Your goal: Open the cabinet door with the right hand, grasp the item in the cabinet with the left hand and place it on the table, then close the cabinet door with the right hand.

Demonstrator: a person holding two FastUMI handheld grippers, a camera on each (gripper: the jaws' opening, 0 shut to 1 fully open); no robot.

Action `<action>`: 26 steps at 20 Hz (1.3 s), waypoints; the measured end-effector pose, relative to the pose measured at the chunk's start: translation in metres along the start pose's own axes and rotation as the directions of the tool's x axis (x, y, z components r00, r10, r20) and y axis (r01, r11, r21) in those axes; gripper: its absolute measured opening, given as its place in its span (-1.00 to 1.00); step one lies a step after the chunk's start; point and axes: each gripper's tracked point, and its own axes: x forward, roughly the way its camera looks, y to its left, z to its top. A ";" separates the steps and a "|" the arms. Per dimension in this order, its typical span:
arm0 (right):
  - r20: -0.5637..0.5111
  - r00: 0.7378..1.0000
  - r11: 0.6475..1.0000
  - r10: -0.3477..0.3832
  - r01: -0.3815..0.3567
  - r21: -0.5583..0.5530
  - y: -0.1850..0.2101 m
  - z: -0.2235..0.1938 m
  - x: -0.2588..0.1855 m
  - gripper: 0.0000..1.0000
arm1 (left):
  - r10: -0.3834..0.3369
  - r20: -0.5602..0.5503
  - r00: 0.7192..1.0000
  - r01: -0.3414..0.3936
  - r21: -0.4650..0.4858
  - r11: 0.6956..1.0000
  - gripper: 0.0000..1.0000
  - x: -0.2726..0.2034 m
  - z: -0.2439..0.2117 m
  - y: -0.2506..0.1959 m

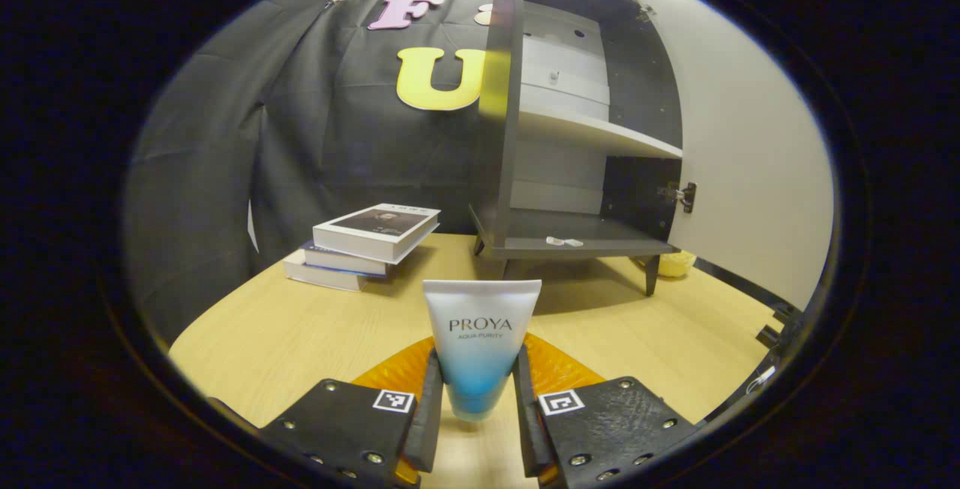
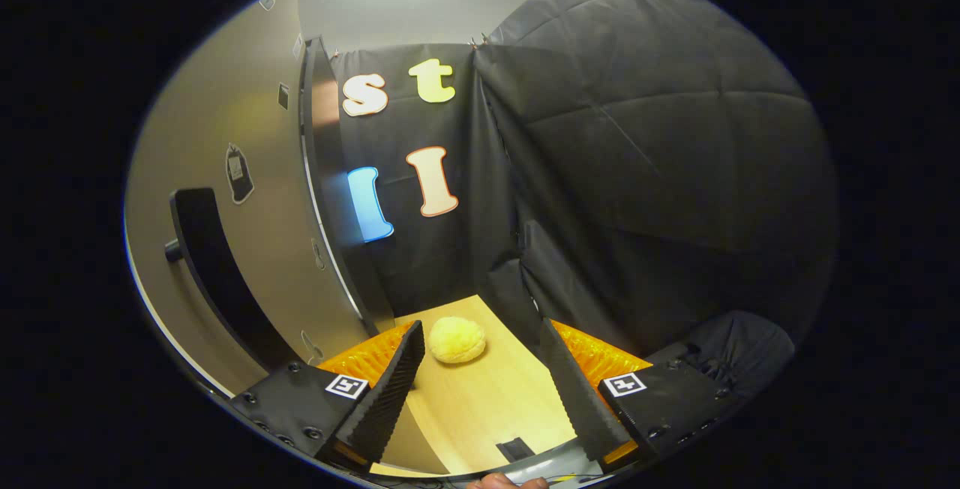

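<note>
Left gripper view: left claw (image 1: pixel 480 406) is closed narrowly on a white-to-blue tube (image 1: pixel 480 346), one finger pressing each side of its lower half. Tube stands upright, crimped end up; its bottom end sits at or just above the table (image 1: pixel 285 339), contact not resolvable. Beyond it the cabinet (image 1: pixel 577 136) stands on the table with its door (image 1: pixel 750 151) swung wide open to the right. Shelves look bare apart from a small pale scrap (image 1: pixel 564 241) on the cabinet floor. Stack of books (image 1: pixel 364 245) lies left of the cabinet. A yellow object (image 1: pixel 675 264) behind the cabinet leg is mostly hidden.

Right gripper view: right claw (image 2: pixel 480 376) is spread wide, gripping nothing, beside the door's outer face and its dark handle (image 2: pixel 202 249). Yellow fuzzy ball (image 2: pixel 456 340) rests on the table between the fingers, farther off. A fingertip (image 2: pixel 499 482) is cut off at the bottom edge.
</note>
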 end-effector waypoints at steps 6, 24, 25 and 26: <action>-0.049 0.998 0.999 -0.029 0.030 0.017 -0.010 -0.014 -0.003 0.95 | -0.025 -0.016 1.000 0.025 0.010 1.000 -0.10 -0.013 -0.029 -0.011; 0.017 1.000 0.999 -0.002 0.001 0.052 -0.047 -0.023 -0.005 0.96 | -0.013 0.029 1.000 0.009 0.149 0.989 0.89 -0.056 0.021 -0.005; 0.011 1.000 0.999 0.001 -0.002 0.053 -0.052 -0.027 -0.001 0.96 | 0.001 0.050 0.999 -0.009 0.165 0.986 0.89 -0.064 0.039 -0.006; 0.004 1.000 0.998 0.004 -0.004 0.057 -0.058 -0.030 0.002 0.96 | 0.020 0.063 0.998 -0.030 0.163 0.986 0.83 -0.075 0.054 -0.010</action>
